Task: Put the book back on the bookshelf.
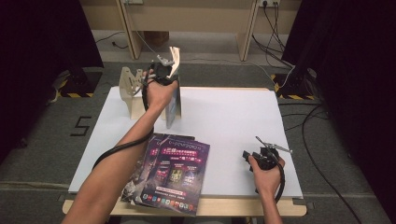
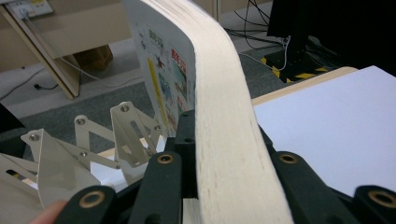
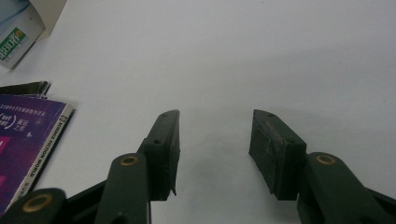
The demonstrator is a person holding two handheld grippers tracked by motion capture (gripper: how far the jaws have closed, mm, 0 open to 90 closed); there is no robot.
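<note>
Magazine (image 1: pixel 173 100) stands upright on its lower edge near the table's (image 1: pixel 233 116) far left, clamped by the left gripper (image 1: pixel 164 70), apparently so it can slot into the wooden rack (image 1: pixel 129 84) beside it, while the right gripper (image 1: pixel 264 156) rests wide and empty near the purple stack (image 1: pixel 173 172).

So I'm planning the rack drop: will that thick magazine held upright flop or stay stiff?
Probably bends somewhat: the thick white-edged magazine already curves above the left tongs. Its thickness suggests weight, so it could tip near the pale folding rack.
</note>
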